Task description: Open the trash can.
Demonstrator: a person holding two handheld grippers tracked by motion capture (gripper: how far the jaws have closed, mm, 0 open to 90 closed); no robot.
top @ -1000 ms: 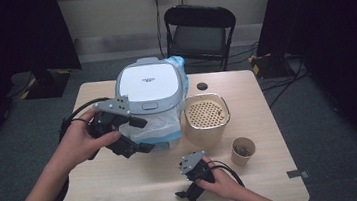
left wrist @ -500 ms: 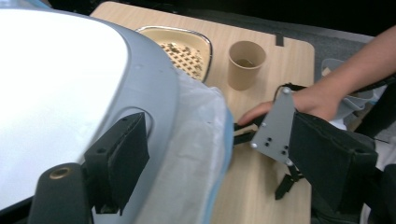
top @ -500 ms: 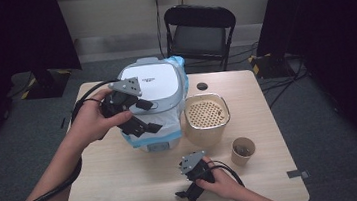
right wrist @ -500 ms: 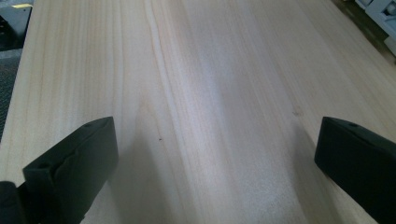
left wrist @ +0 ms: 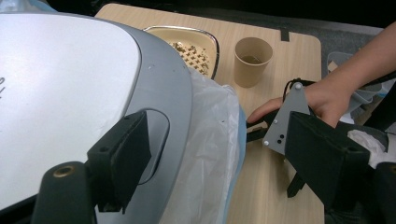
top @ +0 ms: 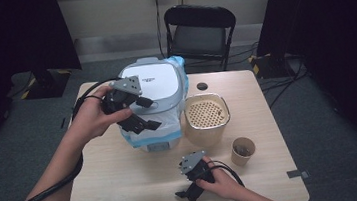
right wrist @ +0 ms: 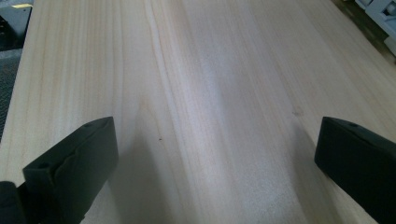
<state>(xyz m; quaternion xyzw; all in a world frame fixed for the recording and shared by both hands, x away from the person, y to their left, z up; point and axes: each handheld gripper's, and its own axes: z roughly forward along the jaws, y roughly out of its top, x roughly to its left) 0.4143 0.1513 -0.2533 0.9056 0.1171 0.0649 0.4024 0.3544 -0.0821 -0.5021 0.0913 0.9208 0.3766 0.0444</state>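
The left gripper [top: 140,118] straddles the bin's [top: 157,133] front lid [left wrist: 60,88] edge, fingers [left wrist: 123,154] apart. The right gripper [top: 190,195] rests wide open, empty, on the bench [right wrist: 210,93].

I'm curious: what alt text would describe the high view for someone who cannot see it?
A person's left gripper reaches over the grey-lidded bin lined with a plastic bag on a wooden table. The right gripper rests near the front edge, jaws open. A perforated tan basket and paper cup stand beside the bin.
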